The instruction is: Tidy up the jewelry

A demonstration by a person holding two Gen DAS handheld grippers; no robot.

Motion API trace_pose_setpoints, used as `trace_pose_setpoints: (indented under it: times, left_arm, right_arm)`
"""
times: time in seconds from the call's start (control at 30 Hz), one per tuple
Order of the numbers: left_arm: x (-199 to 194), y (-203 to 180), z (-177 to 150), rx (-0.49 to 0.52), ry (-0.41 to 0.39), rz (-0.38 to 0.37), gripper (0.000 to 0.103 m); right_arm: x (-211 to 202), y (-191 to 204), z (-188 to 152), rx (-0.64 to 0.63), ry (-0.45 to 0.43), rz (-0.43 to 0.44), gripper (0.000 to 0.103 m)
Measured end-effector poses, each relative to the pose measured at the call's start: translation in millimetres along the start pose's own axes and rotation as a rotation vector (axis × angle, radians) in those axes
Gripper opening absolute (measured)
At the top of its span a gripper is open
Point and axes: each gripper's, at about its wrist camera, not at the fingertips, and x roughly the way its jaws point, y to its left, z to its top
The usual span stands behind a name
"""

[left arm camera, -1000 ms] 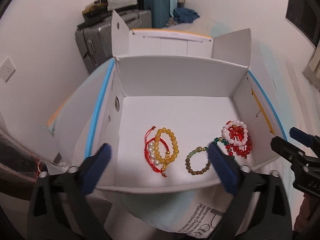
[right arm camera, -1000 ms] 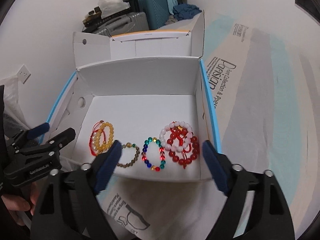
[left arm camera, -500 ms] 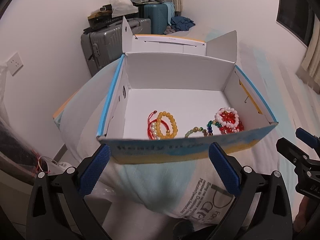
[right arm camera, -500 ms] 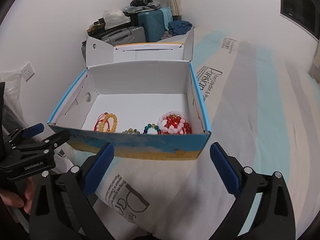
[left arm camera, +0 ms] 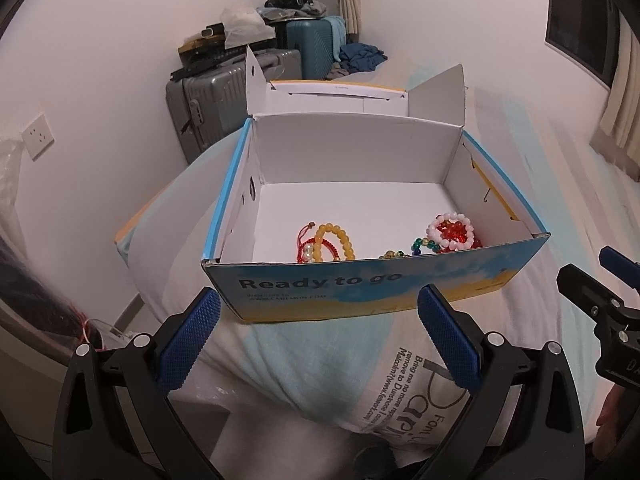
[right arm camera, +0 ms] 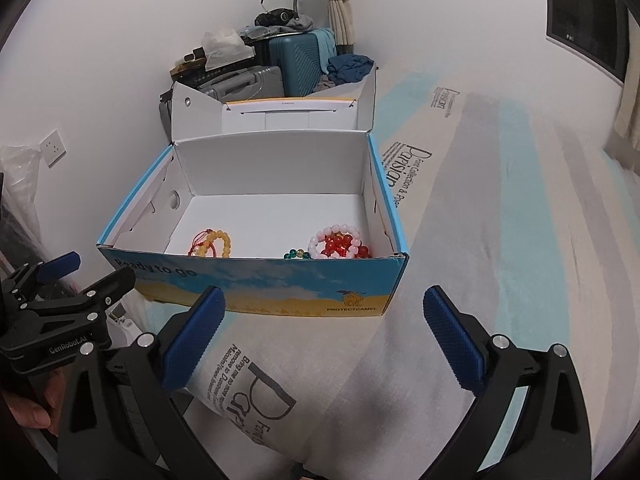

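An open blue and yellow cardboard box (left arm camera: 360,284) (right arm camera: 280,284) sits on the bed. Inside lie a yellow bead bracelet with a red cord bracelet (left arm camera: 328,242) (right arm camera: 212,242), a multicoloured bead bracelet (left arm camera: 418,245) (right arm camera: 296,255) and a pile of white and red bead bracelets (left arm camera: 452,232) (right arm camera: 338,244). The front wall hides part of them. My left gripper (left arm camera: 318,340) is open and empty, in front of the box. My right gripper (right arm camera: 320,340) is open and empty, also in front of the box. Each gripper shows at the edge of the other's view.
The bed has a white, grey and light blue printed sheet (right arm camera: 500,200). Grey (left arm camera: 208,100) and teal (left arm camera: 312,52) suitcases with piled clothes stand at the far wall. The bed's left edge (left arm camera: 160,240) drops to the floor beside the box.
Both grippers have pulled back and down from over the box. The box front wall now hides part of the bracelets. The bracelets have not moved.
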Motion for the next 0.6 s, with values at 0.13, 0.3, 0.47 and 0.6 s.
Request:
trace_pose_setpoints:
  times: [0.13,0.3,0.47,0.6]
  left_arm:
    - [0.1,-0.1,-0.5,0.000,0.000,0.003,0.097]
    - [1.9,1.7,0.7,-0.017,0.007,-0.015,0.097]
    - [1.8,-0.3,0.9,-0.009,0.003,-0.018,0.097]
    - [3.7,-0.1,0.4,-0.012,0.010,-0.018,0.097]
  right_arm:
    - [0.0,-0.9,0.0,0.000,0.000,-0.002,0.095]
    - [0.3,-1.2,0.1,-0.003,0.000,-0.005,0.095]
    - [1.2,-3.7,0.3,0.002,0.004,-0.007,0.095]
    - [1.6,-4.4,0.0,-0.003,0.005,-0.006,0.095]
